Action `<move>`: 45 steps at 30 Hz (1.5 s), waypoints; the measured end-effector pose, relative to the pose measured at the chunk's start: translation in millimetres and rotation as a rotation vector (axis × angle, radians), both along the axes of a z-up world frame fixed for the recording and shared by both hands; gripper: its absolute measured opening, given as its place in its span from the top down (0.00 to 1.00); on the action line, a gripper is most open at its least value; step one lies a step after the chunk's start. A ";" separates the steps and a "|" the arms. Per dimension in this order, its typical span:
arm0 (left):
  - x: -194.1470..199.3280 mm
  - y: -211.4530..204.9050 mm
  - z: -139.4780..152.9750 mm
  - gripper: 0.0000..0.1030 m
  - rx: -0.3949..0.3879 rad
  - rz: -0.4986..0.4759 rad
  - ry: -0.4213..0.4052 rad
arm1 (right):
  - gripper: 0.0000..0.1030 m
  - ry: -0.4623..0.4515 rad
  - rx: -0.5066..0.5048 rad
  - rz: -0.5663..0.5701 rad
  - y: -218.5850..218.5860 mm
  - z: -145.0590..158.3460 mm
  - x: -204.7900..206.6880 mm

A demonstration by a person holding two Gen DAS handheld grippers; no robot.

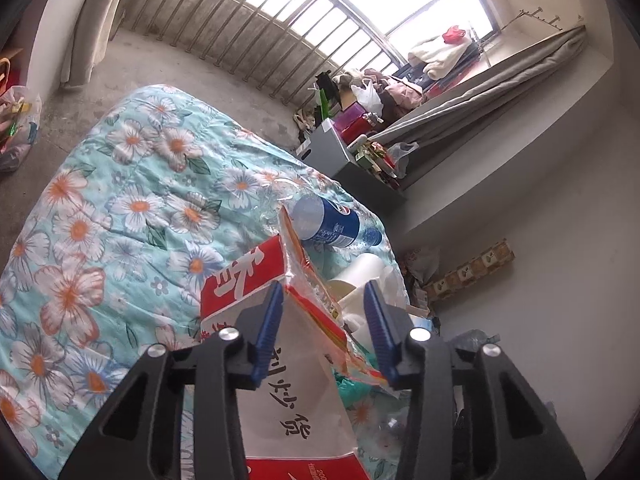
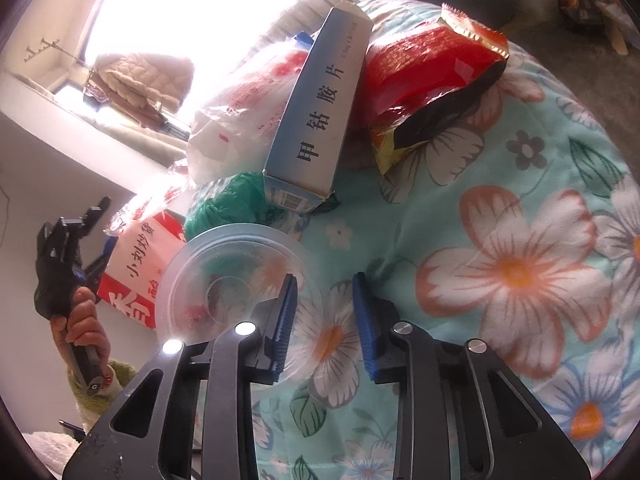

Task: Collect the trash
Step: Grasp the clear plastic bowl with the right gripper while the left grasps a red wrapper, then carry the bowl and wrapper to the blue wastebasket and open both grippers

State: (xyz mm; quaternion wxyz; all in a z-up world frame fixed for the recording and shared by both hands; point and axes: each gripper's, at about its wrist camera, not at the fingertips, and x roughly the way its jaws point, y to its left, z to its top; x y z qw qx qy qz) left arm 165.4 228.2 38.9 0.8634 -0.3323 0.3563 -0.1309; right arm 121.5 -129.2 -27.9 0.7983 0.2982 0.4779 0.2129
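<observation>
— Since the quilt [image 2: 500, 200] was covered with litter, how much of the collecting looked done?

— Very little, by my reading. The trash lay heaped along 1 side of the floral quilt: a red and white bag [image 1: 240, 280], a blue-labelled bottle [image 1: 332, 224], a white paper cup [image 1: 360, 276], a blue medicine box [image 2: 320, 120], a red snack packet [image 2: 432, 76], a crumpled green bag [image 2: 236, 200], a white plastic bag [image 2: 240, 120] and a clear plastic lid [image 2: 236, 284]. No bin or collecting sack showed that I could name with confidence.

— And the 2 grippers?

— The left gripper [image 1: 324, 320] stood with its jaws wide apart, straddling the top edge of the red and white bag; whether the pads touched it, I could not tell. The right gripper [image 2: 325, 324] had its jaws parted too, with nothing clamped; the rim of the clear plastic lid sat just at its left finger [image 2: 286, 320], over the quilt.

— So what was left?

— Nearly everything, I judged. Each piece had yet to be gripped and carried off; the bag and the lid seemed the nearest candidates.
</observation>
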 end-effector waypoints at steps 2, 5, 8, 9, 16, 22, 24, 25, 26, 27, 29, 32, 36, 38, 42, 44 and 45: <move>1.5 0.9 -1.9 0.81 -0.007 0.001 0.006 | 0.85 0.004 0.002 0.001 -0.9 -3.5 3.2; 0.4 2.4 0.3 0.89 -0.010 0.003 -0.008 | 0.92 0.005 0.001 -0.001 -1.2 -4.8 4.6; -2.0 3.8 6.6 0.93 -0.014 -0.004 -0.041 | 0.94 -0.001 0.009 -0.001 -2.7 -4.5 3.6; -3.2 4.1 9.4 0.94 -0.018 -0.006 -0.053 | 0.95 -0.009 0.011 0.001 -4.1 -2.9 1.6; -21.8 3.7 39.1 0.96 -0.025 -0.014 -0.179 | 0.96 -0.053 -0.001 0.011 -1.8 11.3 -13.0; -47.3 0.6 70.5 0.97 -0.019 -0.019 -0.298 | 0.96 -0.109 -0.029 0.002 -6.0 31.7 -29.5; -56.2 -1.3 79.8 0.97 -0.021 -0.029 -0.328 | 0.97 -0.130 -0.039 -0.004 -10.0 39.4 -37.3; -61.6 -3.3 85.2 0.97 -0.021 -0.035 -0.345 | 0.97 -0.137 -0.045 -0.008 -12.9 42.2 -40.3; -65.7 -5.4 89.0 0.97 -0.018 -0.039 -0.357 | 0.98 -0.147 -0.057 -0.013 -15.0 46.5 -44.9; -69.1 -6.9 92.1 0.97 -0.018 -0.043 -0.368 | 0.98 -0.154 -0.068 -0.017 -13.7 52.2 -48.6; -78.9 -11.1 99.1 0.97 -0.025 -0.059 -0.391 | 0.99 -0.166 -0.086 -0.026 -13.8 58.6 -52.5; -91.1 -20.6 108.1 0.97 -0.019 -0.079 -0.423 | 1.00 -0.188 -0.125 -0.040 -22.4 65.9 -60.9; -102.2 -35.8 113.8 0.97 -0.001 -0.109 -0.448 | 0.99 -0.160 -0.204 -0.038 -19.1 63.7 -63.8; -105.5 -41.8 114.2 0.97 0.007 -0.119 -0.449 | 0.96 -0.147 -0.238 -0.045 -9.9 60.4 -63.2; -106.8 -48.3 110.1 0.96 -0.002 -0.137 -0.434 | 0.88 -0.134 -0.302 -0.046 0.8 58.8 -57.9; -107.7 -50.8 107.1 0.97 -0.005 -0.141 -0.420 | 0.87 -0.128 -0.313 -0.034 5.6 54.9 -54.1; -108.2 -51.8 105.1 0.97 -0.007 -0.141 -0.414 | 0.87 -0.123 -0.316 -0.030 6.9 52.9 -53.7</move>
